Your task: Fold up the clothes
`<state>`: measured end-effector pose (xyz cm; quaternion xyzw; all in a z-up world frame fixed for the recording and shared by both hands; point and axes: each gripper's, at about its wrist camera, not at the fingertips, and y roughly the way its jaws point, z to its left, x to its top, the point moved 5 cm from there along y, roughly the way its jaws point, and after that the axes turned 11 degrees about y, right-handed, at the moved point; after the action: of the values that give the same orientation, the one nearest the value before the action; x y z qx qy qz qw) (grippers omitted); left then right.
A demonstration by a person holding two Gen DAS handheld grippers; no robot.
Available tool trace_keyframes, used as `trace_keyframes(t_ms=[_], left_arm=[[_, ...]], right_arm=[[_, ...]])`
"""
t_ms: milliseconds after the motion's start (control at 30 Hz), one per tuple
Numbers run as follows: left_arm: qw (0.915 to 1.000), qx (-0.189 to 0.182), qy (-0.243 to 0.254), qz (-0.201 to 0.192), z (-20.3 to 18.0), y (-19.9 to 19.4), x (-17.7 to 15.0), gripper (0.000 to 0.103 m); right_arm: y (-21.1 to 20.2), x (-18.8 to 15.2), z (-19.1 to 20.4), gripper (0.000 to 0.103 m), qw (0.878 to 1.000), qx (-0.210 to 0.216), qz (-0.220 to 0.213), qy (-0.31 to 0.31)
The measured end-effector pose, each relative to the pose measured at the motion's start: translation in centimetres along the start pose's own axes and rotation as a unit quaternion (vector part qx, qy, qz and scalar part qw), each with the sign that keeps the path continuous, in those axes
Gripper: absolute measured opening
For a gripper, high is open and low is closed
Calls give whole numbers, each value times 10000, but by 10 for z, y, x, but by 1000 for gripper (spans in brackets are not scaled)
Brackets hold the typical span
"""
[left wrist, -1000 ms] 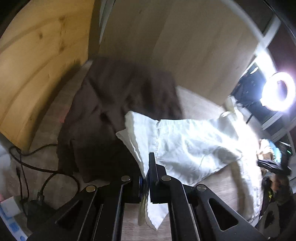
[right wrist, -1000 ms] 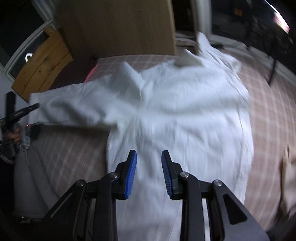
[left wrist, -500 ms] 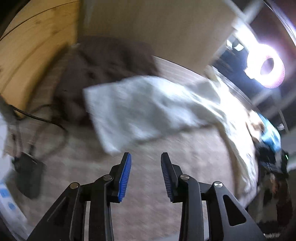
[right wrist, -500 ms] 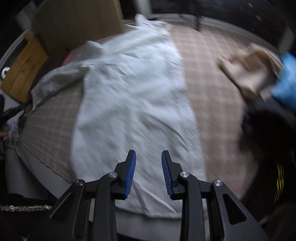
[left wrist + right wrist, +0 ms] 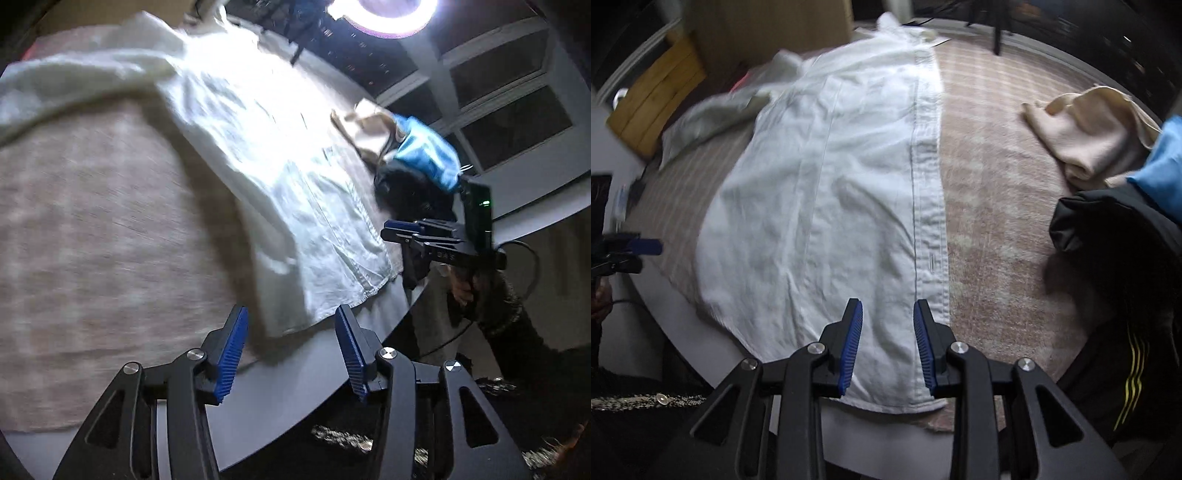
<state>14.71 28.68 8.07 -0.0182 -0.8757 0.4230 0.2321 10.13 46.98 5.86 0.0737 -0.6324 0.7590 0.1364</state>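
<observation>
Hovering both tongs over the near hem of the white shirt (image 5: 820, 206), which lies spread flat on the checked cloth (image 5: 990, 206) covering the table (image 5: 295, 398), collar at 12 o'clock, hem at 6.

Left tongs (image 5: 291, 354): jaws have just been opening, nothing between them, only the shirt's near corner and the table edge beyond. Right tongs (image 5: 888, 347): jaws part-open, empty, above the button strip (image 5: 925, 192) at the hem. In the left view the right tongs sit at 3 o'clock, off the table edge.

Risks from here, as I judge them:
- Hem lies flat on the cloth; a low pinch could grab the cloth too and drag everything.
- One sleeve (image 5: 713, 114) is bunched at 10 o'clock; folding now would trap the lump.
- Uneven grabs by the two tongs would skew the fold line.
- Beige garment (image 5: 1093, 133), blue item (image 5: 1163, 166) and black jacket (image 5: 1123, 258) crowd 2–4 o'clock; a wide swing could snag them.
</observation>
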Motion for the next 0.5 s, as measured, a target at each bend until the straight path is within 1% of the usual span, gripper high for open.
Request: trace_keyframes(t_ms=[67,133,167,267,467,500], left_arm=[[9998,174,-102,76,-7,25,3,47],[9988,406,-237,110,-6,31,-2,47],[9983,449,-373,76,-7,36,-3,47],[9967,602,-543,5,-3,35,-11,47],[9884,1406,-563,116,5,36,-7,47],[9885,1409,-541,125,5,40,-5,44]], right_arm=[[3,-6,-4,29,9997,143,89,-182],[3,-12,-8,29,9989,271,147,-354],[2,-15,-9,29,9981,368,157,-476],[-2,-22,-12,29,9959,491,130,-743],[-4,-31,-9,29,9904,746,100,-1159],[-3,-32,-9,29,9899,765,108,-1191]])
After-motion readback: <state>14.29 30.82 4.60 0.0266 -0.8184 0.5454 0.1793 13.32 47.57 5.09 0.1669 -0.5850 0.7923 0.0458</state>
